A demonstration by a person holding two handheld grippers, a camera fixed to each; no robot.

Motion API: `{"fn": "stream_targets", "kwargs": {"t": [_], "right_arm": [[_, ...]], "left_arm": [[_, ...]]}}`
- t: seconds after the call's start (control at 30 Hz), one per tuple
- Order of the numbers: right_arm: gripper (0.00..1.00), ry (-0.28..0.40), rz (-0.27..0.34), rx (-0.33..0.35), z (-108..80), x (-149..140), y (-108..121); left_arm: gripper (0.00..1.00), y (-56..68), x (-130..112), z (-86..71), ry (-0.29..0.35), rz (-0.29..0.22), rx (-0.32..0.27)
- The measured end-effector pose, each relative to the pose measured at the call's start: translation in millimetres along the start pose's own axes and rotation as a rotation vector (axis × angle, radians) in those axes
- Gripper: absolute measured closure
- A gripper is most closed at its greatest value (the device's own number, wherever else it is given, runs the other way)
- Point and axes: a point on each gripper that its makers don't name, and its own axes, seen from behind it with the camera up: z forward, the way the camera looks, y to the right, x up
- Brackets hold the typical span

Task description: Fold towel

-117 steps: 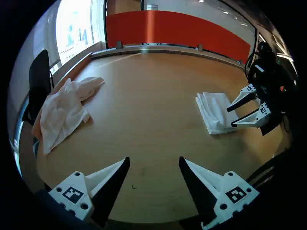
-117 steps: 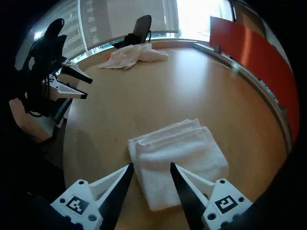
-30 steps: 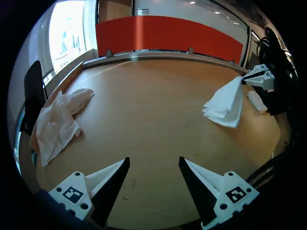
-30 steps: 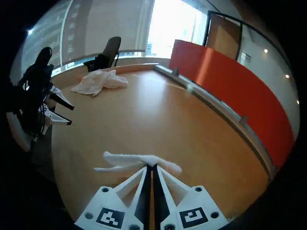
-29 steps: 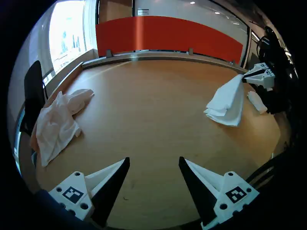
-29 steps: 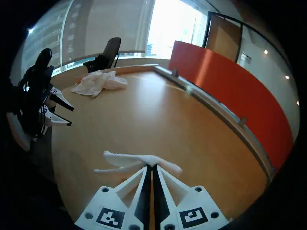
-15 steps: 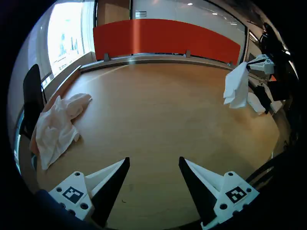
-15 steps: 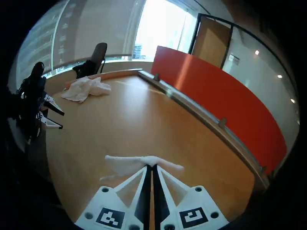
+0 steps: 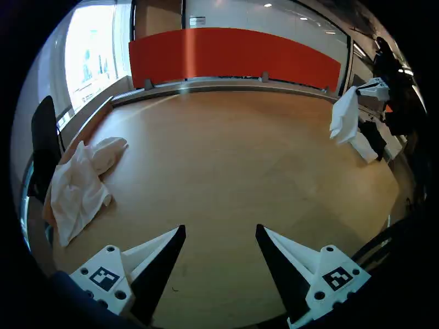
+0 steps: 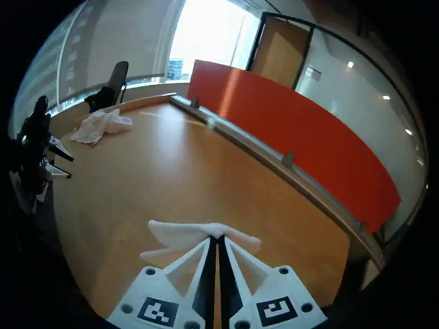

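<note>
The right claw [image 10: 218, 241] is pinching a white towel [image 10: 189, 233] between its 2 closed fingers, letting it hang above the wooden worktop [image 10: 164, 164]. The left claw [image 9: 219, 233] is gaping wide, gripping nothing. A crumpled cloth [image 9: 79, 183] is lying at the worktop's edge.

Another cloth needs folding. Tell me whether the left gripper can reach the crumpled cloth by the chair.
Probably yes: the left gripper is open and empty, with bare table between it and the crumpled cloth.
</note>
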Motion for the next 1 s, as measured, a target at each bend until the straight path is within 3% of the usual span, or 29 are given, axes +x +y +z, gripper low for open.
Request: {"fn": "stream_targets", "kwargs": {"t": [1.0], "right_arm": [[0.97,-0.114,0.075,-0.17,-28.4,-70.3,144.2]], "left_arm": [[0.05,4.8,-2.1,-1.0,-0.028,0.013,0.014]]}}
